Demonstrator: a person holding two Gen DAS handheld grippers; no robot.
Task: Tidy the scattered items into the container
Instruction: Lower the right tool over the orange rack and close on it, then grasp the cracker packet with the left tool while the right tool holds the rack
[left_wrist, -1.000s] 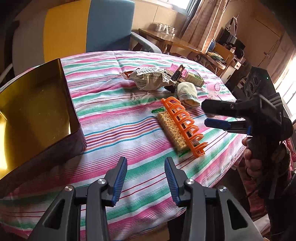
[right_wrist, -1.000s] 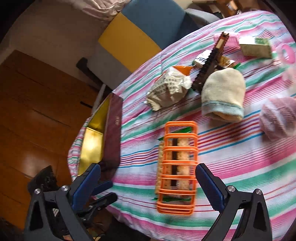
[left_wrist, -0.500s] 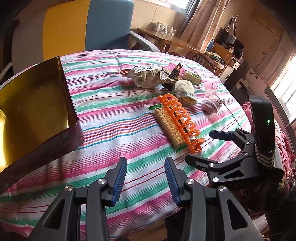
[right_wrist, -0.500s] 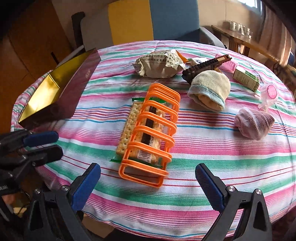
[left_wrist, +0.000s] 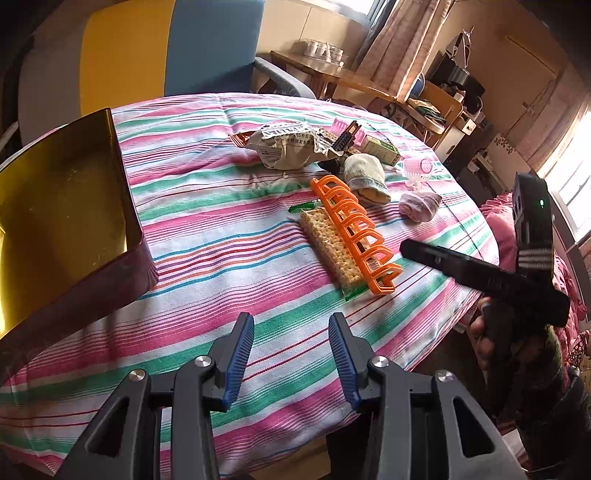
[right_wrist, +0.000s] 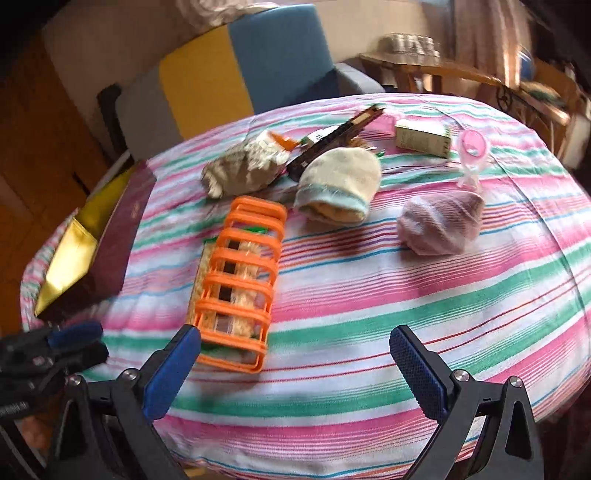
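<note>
A: Two grippers are up, neither carrying anything. The right gripper (right_wrist: 291, 373) has swung round since a second ago: then it looked along the orange plastic rack (right_wrist: 238, 280) toward the table's left edge, now it faces the far side, with the rack just ahead of its left blue pad. Its jaws stand spread wide, nothing between them.

B: And the left gripper (left_wrist: 291, 363)?

A: It has stayed put over the near edge, jaws partly parted and empty. So, as I judge it, no item is tidied yet; the right one seems to be lining up on the rack, though that view is smeared, so I would not swear to it.

B: Where is the container?

A: The gold-lined rectangular tin with dark red walls (left_wrist: 55, 206) sits at the table's left, empty as far as shows. The rack lies across a clear-wrapped pack of crackers (left_wrist: 328, 245) mid-table, well apart from it.

B: The surroundings?

A: A round table under a pink, green and white striped cloth (left_wrist: 221, 229), a blue and yellow chair (left_wrist: 166, 48) beyond, curtains and a sunlit window far right.
</note>
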